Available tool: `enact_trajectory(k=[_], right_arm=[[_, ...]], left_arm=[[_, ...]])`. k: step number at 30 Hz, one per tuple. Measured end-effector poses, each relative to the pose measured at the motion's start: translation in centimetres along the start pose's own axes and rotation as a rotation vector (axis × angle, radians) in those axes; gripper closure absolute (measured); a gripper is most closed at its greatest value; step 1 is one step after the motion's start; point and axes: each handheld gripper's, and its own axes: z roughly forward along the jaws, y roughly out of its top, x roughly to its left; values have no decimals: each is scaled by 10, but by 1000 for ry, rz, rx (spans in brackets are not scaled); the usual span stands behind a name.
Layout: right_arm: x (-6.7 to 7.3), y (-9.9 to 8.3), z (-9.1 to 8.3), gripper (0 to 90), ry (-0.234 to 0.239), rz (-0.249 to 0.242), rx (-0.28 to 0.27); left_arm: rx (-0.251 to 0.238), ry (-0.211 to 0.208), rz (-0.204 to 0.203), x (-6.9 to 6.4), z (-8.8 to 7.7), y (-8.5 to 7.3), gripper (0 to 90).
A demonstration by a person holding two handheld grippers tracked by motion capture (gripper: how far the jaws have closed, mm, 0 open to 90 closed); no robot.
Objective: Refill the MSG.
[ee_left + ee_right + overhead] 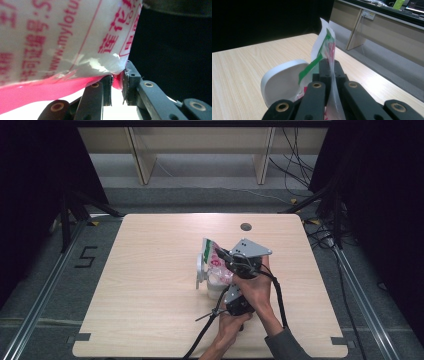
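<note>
- Both sets of jaws are clamped on the plastic bag (214,256): the left gripper (117,83) pinches a pink bottom corner, the right gripper (331,71) the green-edged top.
- The bag hangs tilted over the white cup (280,81) near the middle of the table (150,285).
- To pour cleanly, probably raise the bottom corner slowly and keep the mouth over the cup.
</note>
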Motion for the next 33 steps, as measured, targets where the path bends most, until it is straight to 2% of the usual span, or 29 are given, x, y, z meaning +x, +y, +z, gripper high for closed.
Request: enact_trajectory(k=[4,7,9,10,11,13,15,17,19,20,21,22,23,25,28,30,31,32,33], right_arm=[[0,0,1,900,-3,0,1],[0,1,0,900,16,-3,9],[2,0,1,900,4,7,6],[0,-1,2,900,-6,-12,0],[0,-1,2,900,-6,-12,0],[0,0,0,900,11,-4,1],[1,0,-1,900,6,16,11],[1,-1,2,900,-5,-10,1],[2,-1,2,900,15,5,19],[0,0,2,900,5,-14,2],[2,0,0,900,7,11,5],[1,1,0,900,14,-7,4],[2,1,1,900,8,0,0],[0,-1,2,900,-3,-26,1],[3,0,1,900,16,7,10],[2,1,0,900,3,7,3],[2,0,1,900,2,-8,1],[2,0,2,900,4,-1,8],[0,0,2,900,-2,-23,1]], left_arm=[[-1,0,3,0,0,0,794],[-6,6,-5,0,0,0,794],[6,1,7,1,0,1,794],[1,-2,1,0,0,0,794],[1,-2,1,0,0,0,794],[12,9,9,0,-1,1,794],[12,7,10,0,-1,1,794],[16,10,9,0,-1,0,794],[23,23,19,1,-1,1,794],[22,18,19,1,-1,1,794],[17,15,18,1,-1,1,794],[13,10,8,0,-1,1,794],[12,15,7,1,-1,1,794],[25,24,19,1,-1,1,794],[16,18,18,0,-2,1,794],[15,17,15,0,-1,1,794],[16,20,13,1,-1,1,794],[21,20,16,1,-1,1,794],[22,18,14,1,-1,1,794]])
